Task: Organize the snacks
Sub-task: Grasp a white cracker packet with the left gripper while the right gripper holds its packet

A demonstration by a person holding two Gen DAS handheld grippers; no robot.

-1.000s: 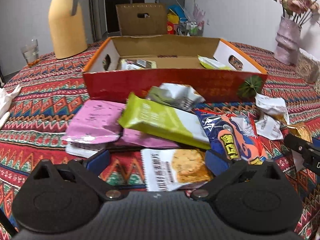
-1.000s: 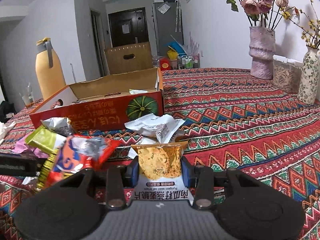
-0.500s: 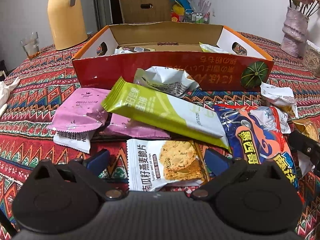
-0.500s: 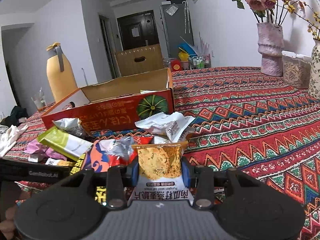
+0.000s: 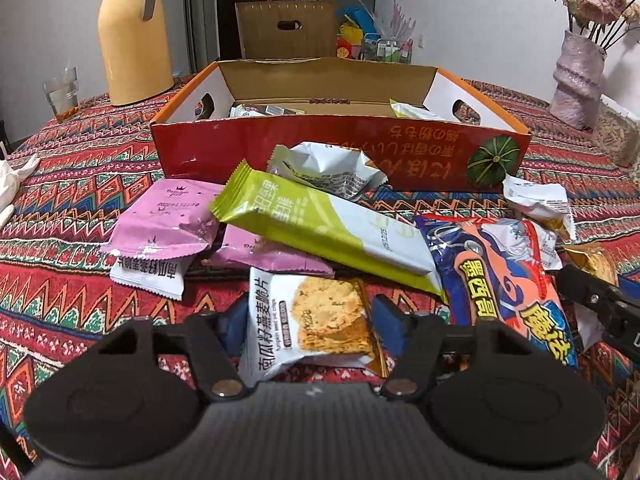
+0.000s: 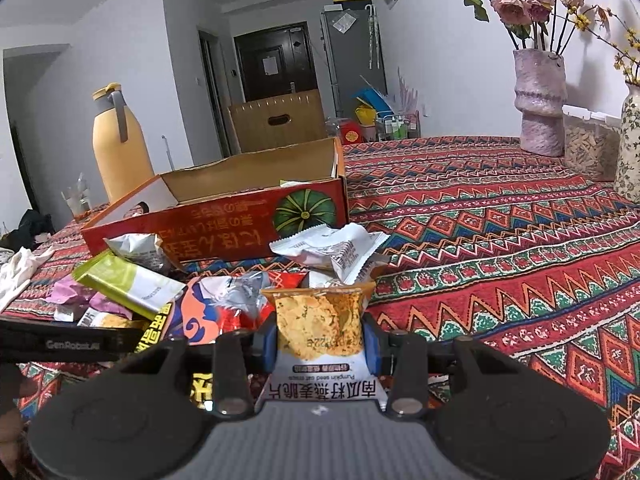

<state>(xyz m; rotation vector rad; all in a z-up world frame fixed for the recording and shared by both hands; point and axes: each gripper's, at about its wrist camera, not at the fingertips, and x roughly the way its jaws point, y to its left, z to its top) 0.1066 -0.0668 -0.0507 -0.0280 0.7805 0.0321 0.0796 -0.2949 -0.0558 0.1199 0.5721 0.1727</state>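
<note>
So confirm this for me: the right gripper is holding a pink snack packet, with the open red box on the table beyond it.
Not quite. In the right wrist view the right gripper holds a white oat crisp packet showing a golden crisp, not a pink one. The open red box does sit on the table beyond it.

White walls [image 6: 440, 60], white ceiling, even indoor light. Dark door [image 6: 276, 66] at far end, paper sheet taped on it. Grey fridge [image 6: 352, 52] right of door. Surface [image 6: 500, 216] under red patterned cloth. Yellow thermos [image 6: 118, 144] and glass [image 5: 62, 92] at far left. Pinkish vase [image 6: 540, 100] with dried roses far right, floral vase [image 6: 630, 140] beside. Brown cardboard box [image 5: 286, 30] behind surface.
</note>
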